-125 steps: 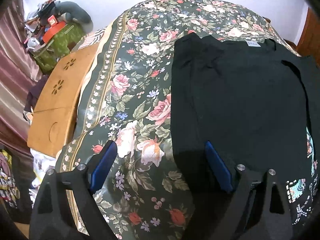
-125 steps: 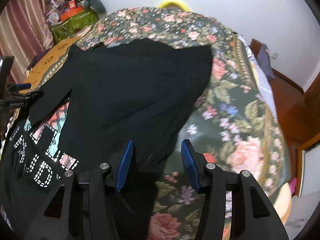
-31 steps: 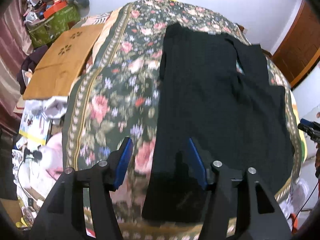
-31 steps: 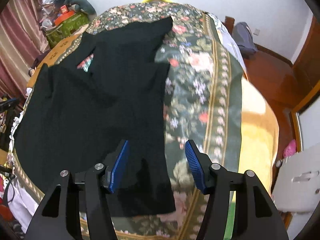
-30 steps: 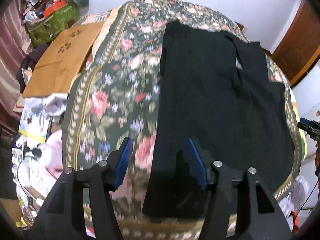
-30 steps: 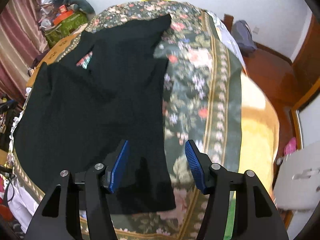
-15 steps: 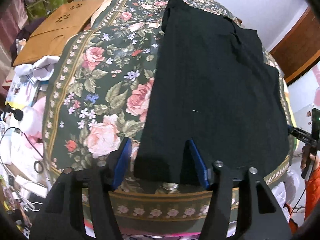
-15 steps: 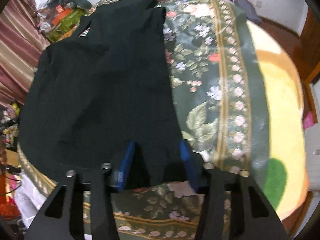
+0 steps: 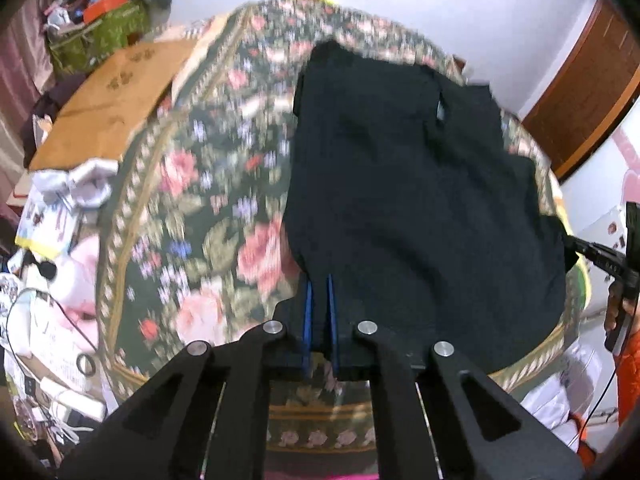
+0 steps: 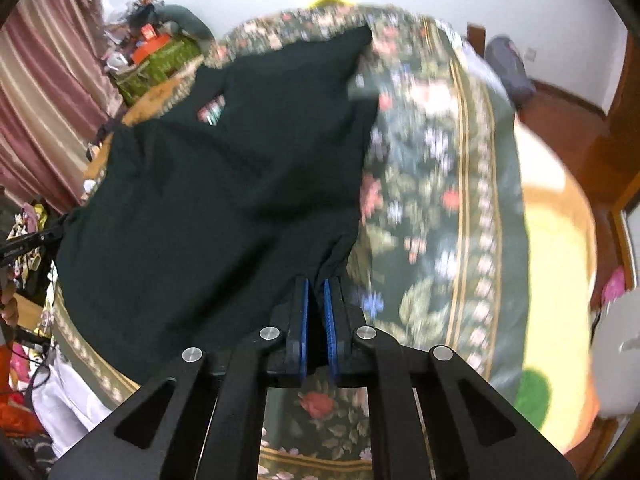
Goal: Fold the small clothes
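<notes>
Our left hand-held gripper point(image 9: 319, 288) and right hand-held gripper point(image 10: 316, 292) have just closed, each clamping a near hem corner of the black T-shirt point(image 9: 400, 184). We judge the hem ready to lift across the floral bedspread point(image 9: 208, 208).

The garment point(image 9: 400, 200) ahead of my left tongs point(image 9: 319, 292) is plain black; a small red and teal print point(image 10: 211, 112) peeks out far ahead of my right tongs point(image 10: 316, 292). Both tongs are black with blue pads point(image 9: 307, 312). The bedspread point(image 9: 192, 208) beside them is dark green with pink roses and a gold border.
</notes>
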### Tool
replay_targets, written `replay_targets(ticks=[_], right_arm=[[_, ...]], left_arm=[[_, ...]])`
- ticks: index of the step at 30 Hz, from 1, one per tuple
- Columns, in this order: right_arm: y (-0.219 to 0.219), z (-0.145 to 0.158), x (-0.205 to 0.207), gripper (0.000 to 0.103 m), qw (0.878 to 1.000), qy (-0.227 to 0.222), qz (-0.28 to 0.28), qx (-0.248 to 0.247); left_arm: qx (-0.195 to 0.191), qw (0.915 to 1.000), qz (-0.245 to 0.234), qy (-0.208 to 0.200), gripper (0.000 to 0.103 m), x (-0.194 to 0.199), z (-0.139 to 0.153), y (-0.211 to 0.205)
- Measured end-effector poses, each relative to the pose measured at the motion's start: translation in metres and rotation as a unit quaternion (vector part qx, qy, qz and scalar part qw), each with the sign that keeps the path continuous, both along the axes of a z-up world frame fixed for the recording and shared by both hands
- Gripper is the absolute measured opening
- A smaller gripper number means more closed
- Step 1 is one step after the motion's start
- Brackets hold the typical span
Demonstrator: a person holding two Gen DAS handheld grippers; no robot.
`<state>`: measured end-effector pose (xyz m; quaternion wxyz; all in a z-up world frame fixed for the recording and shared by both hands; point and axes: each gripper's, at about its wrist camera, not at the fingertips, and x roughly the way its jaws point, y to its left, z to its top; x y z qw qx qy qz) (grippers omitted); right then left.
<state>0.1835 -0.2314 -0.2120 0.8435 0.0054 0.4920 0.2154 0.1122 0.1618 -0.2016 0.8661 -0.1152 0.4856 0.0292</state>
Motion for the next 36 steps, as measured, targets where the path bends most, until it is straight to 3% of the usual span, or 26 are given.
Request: replay_targets(ticks=[5,11,16,21,26,27,29,31,36], right_arm=[[0.011,0.04,0.012,0.007,0.998,-0.056,0.004,0.004],[0.018,0.073,0.032,0.006,0.994,-0.108,0.002,0.009],[0.021,0.098,0.054,0.002,0.989,-0.144,-0.009,0.018],[0.024,0.11,0.082,0.002,0.987,-0.156,-0.022,0.023],[0.026,0.077,0.104,0.003,0.996,-0.091,-0.01,0.016],[0.027,0.069,0.106,0.007,0.997,-0.077,-0.006,0.008],[0.032,0.044,0.109,0.032,0.999,-0.035,0.007,-0.022],[0.032,0.024,0.107,0.044,0.999,-0.012,0.014,-0.038],[0.022,-0.016,0.096,0.044,0.998,0.063,0.02,-0.026]], left_arm=[[0.032,0.9975,-0.002,-0.063,0.006,0.02,0.051,-0.005],[0.053,0.9927,0.005,-0.108,0.002,0.052,0.094,-0.007],[0.06,0.9895,0.007,-0.132,0.002,0.081,0.114,-0.008],[0.066,0.9887,0.008,-0.135,0.002,0.119,0.117,-0.005],[0.071,0.9912,0.011,-0.111,0.002,0.144,0.092,0.002],[0.07,0.9917,0.012,-0.107,0.002,0.146,0.086,0.002],[0.068,0.9928,0.014,-0.098,0.002,0.149,0.073,0.004],[0.063,0.9941,0.014,-0.087,0.002,0.148,0.062,0.006],[0.068,0.9952,0.009,-0.07,0.002,0.141,0.043,0.005]])
